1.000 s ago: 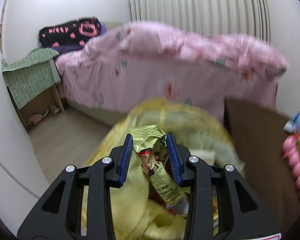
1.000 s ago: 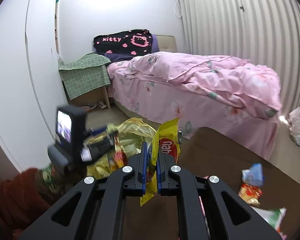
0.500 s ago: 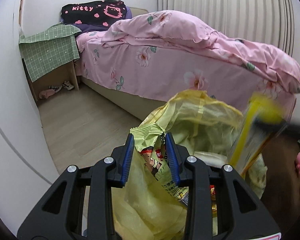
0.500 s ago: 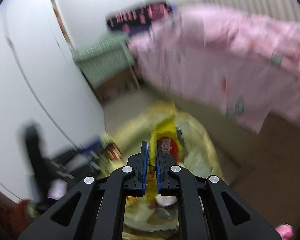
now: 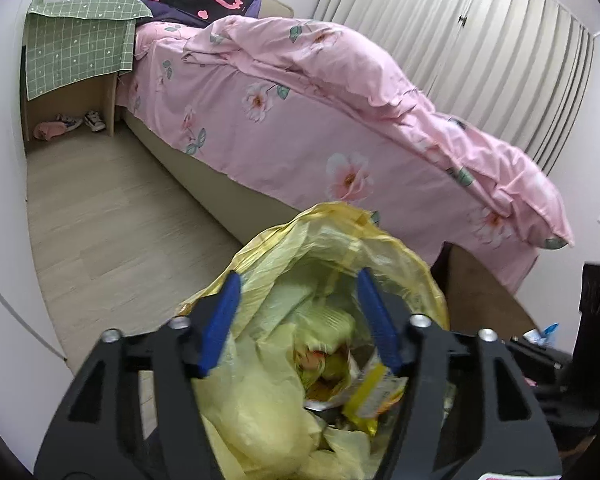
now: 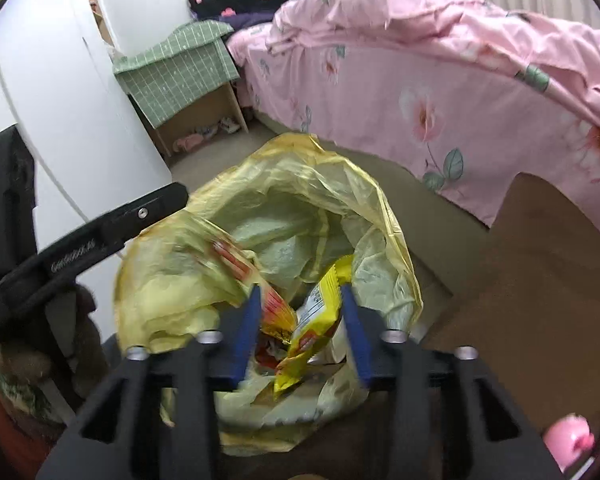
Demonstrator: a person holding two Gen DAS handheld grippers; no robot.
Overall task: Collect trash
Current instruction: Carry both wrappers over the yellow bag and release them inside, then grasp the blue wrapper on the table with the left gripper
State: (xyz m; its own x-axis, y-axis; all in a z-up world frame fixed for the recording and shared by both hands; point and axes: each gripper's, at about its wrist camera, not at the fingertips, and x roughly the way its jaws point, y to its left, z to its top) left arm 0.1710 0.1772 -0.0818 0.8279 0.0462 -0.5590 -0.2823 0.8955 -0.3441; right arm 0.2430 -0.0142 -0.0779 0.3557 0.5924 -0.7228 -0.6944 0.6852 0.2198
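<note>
Both tools hang over the yellow bag (image 6: 284, 216), the left tool (image 5: 298, 320) and right tool (image 6: 300, 320) spreading apart (yellow wrapper (image 6: 312, 332) dropping free between the right one's blades), while litter remains on the tabletop (image 6: 540, 280) beyond.

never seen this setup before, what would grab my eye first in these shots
The yellow trash bag gapes open in the middle foreground, with a yellow snack wrapper dropping into it between the opening jaws of the right gripper. The left gripper is opening over the same bag with nothing between its pads. Behind, a bed under a pink floral duvet fills the room.
</note>
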